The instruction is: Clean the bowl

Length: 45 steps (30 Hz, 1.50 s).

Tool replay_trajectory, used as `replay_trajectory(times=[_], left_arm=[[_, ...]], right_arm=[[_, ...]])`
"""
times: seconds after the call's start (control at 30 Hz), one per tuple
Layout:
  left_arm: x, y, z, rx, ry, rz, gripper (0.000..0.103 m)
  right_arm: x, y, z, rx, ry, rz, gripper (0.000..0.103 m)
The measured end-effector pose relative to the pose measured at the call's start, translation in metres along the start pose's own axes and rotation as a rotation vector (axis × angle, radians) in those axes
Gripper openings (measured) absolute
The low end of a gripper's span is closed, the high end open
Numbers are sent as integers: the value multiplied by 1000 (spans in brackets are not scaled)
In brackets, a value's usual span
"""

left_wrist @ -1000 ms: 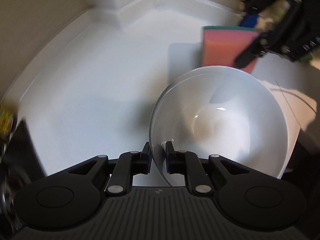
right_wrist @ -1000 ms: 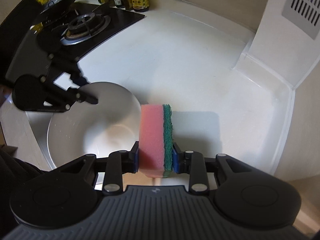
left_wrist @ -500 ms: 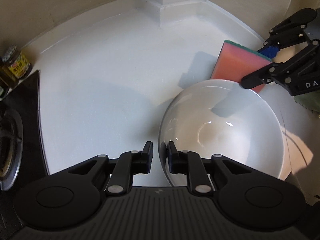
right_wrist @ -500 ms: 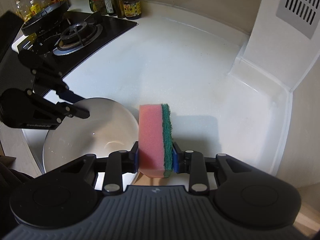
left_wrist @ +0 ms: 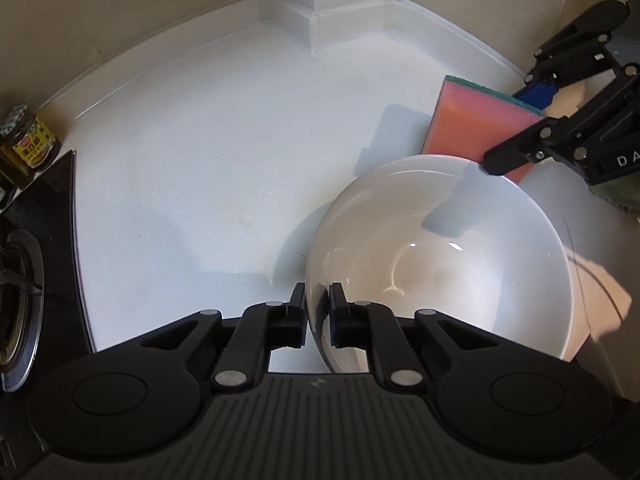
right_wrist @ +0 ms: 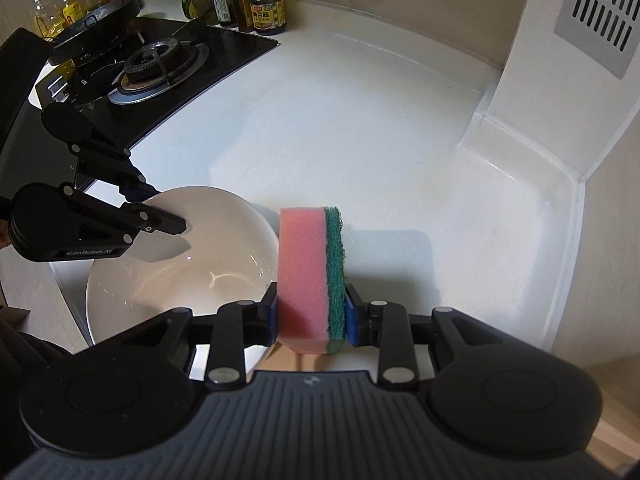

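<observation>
We see the left gripper (left_wrist: 318, 312) at the lower middle of the left wrist view, its two fingers pinched on the near rim of the white bowl (left_wrist: 440, 256), one finger outside the wall and one inside; the bowl fills the lower right of that frame and sits over the white counter (left_wrist: 200, 152), though we cannot tell whether it rests on the counter or is lifted off it. In the right wrist view the same bowl (right_wrist: 180, 264) lies at the lower left, with the left gripper (right_wrist: 154, 206) reaching in from the left edge and clamped on its rim.

The right gripper (right_wrist: 311, 314) sits at the lower middle of its own view, its fingers closed on a sponge (right_wrist: 310, 272) that stands upright, pink foam to the left and green scouring layer to the right; the sponge is just beside the bowl's rim. In the left wrist view the right gripper (left_wrist: 524, 120) enters from the upper right, and the sponge (left_wrist: 476, 120) shows just beyond the far rim of the bowl.

A stove (right_wrist: 160, 60) occupies the upper left of the right wrist view, with jars (right_wrist: 240, 0) along the wall behind it and a dark pan (right_wrist: 96, 24) at the far left; one jar (left_wrist: 26, 140) also shows at the left edge of the left wrist view.
</observation>
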<state>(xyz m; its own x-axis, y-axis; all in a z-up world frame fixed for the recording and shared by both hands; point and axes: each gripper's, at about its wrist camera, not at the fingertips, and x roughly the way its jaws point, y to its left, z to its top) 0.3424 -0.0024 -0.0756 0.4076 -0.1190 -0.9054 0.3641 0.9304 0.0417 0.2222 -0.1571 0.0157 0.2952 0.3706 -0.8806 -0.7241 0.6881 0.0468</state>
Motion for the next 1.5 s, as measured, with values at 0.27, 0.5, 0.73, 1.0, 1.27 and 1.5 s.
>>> replay_trajectory(times=[0.27,0.5,0.73,1.0,1.27,1.5], left_arm=[[2,-8,6,96,-4,9,11],[3,-14,9,165,-5,13,13],[6,-13,14,181,-13,8,15],[-17,-5,-14,8,26,-1,15],[-13,-11,-14,224,13,-56,13],[-12,-20,-9,361,-8,-85,14]], right_arm=[[2,4,9,-47,27,-10,27],[4,7,17,-77,26,-21,27],[8,8,23,-88,14,-47,27],[3,2,11,-19,-12,-18,27],[2,-4,3,-23,18,9,27],[9,-3,23,-54,-16,-23,27]])
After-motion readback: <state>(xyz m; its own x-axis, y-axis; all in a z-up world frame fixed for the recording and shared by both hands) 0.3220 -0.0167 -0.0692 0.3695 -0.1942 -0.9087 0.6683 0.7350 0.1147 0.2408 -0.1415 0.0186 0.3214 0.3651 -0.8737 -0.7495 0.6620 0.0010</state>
